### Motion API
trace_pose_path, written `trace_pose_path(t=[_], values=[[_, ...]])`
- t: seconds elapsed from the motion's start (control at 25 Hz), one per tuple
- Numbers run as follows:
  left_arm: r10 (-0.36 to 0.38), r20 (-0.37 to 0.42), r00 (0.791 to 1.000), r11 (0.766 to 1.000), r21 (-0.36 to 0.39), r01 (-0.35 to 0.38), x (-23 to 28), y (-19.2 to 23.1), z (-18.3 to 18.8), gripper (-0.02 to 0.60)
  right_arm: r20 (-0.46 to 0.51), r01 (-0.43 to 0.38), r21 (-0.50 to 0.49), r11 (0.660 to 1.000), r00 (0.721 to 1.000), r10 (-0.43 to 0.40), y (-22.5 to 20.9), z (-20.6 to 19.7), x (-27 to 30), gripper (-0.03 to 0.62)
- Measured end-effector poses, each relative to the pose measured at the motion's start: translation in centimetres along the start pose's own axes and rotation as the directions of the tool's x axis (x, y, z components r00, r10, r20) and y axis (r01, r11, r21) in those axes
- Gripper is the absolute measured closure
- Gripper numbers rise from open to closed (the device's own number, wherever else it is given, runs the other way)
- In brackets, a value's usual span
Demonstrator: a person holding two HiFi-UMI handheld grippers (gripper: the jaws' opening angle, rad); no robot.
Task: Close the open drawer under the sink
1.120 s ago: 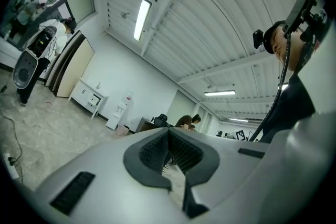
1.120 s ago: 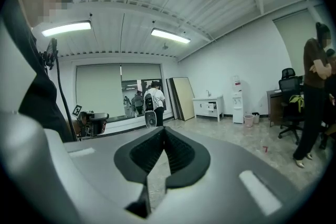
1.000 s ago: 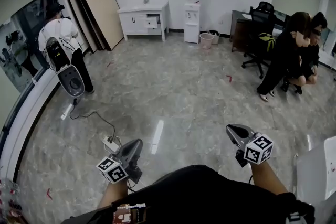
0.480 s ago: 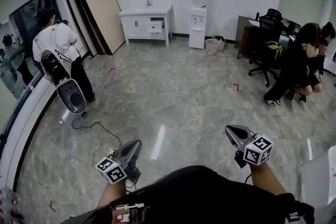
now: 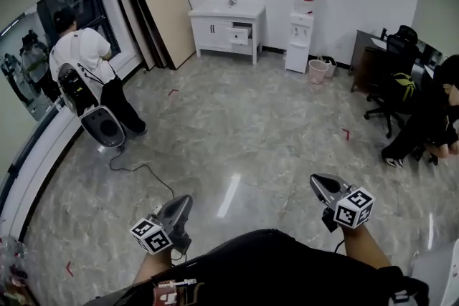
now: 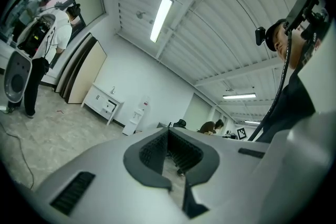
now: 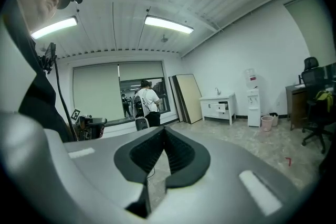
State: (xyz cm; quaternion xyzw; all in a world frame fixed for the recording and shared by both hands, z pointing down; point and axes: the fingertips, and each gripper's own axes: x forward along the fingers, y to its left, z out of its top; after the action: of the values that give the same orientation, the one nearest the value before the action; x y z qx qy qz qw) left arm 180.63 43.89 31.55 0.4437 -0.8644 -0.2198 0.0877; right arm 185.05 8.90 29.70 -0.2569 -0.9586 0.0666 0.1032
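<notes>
A white sink cabinet (image 5: pixel 219 26) stands against the far wall, with one small drawer (image 5: pixel 242 34) pulled out at its right side. It also shows far off in the left gripper view as the cabinet (image 6: pixel 101 103) with its drawer (image 6: pixel 109 107), and in the right gripper view as the cabinet (image 7: pixel 216 107) with its drawer (image 7: pixel 223 108). My left gripper (image 5: pixel 183 201) and right gripper (image 5: pixel 316 181) are held low over the floor, far from the cabinet. Both are shut with nothing in them: left gripper (image 6: pixel 168 131), right gripper (image 7: pixel 164 130).
A water dispenser (image 5: pixel 300 31) and a pink bin (image 5: pixel 316 70) stand right of the cabinet. Boards (image 5: pixel 156 7) lean on the wall to its left. A person in white (image 5: pixel 84 59) with equipment and a floor cable (image 5: pixel 147 172) is at left. An office chair (image 5: pixel 394 91) and a crouching person (image 5: pixel 439 115) are at right.
The cabinet has grown larger and shifted right in the head view as I moved across the floor toward it. Both grippers keep their places in the view, still shut.
</notes>
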Motion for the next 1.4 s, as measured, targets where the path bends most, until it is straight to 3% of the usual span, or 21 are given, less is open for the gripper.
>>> trace_pose_path(t=[0.44,0.64,1.04,1.4], values=[[0.088,0.121,0.989,0.995,0.041,-0.094,15.3,1.5,3.5,0.589,-0.019,-0.153,-0.045,0.987,0.988,0.152,-16.3,6.1,8.3,0.592],[0.11,0.109,0.988,0.993,0.029,-0.114,20.7,2.3,3.4,0.589,-0.034,-0.177,-0.04,0.983,0.984,0.175,-21.5,6.9,10.9,0.592],[0.105,0.106,0.989,0.994,0.0,-0.106,24.9,11.3,6.2,0.589,-0.064,-0.152,-0.03,0.988,0.987,0.15,-24.8,7.8,19.5,0.592],[0.044,0.062,0.997,0.999,0.012,-0.045,26.6,24.0,15.2,0.589,-0.042,-0.093,-0.035,0.995,0.995,0.091,-22.8,12.4,33.1,0.592]])
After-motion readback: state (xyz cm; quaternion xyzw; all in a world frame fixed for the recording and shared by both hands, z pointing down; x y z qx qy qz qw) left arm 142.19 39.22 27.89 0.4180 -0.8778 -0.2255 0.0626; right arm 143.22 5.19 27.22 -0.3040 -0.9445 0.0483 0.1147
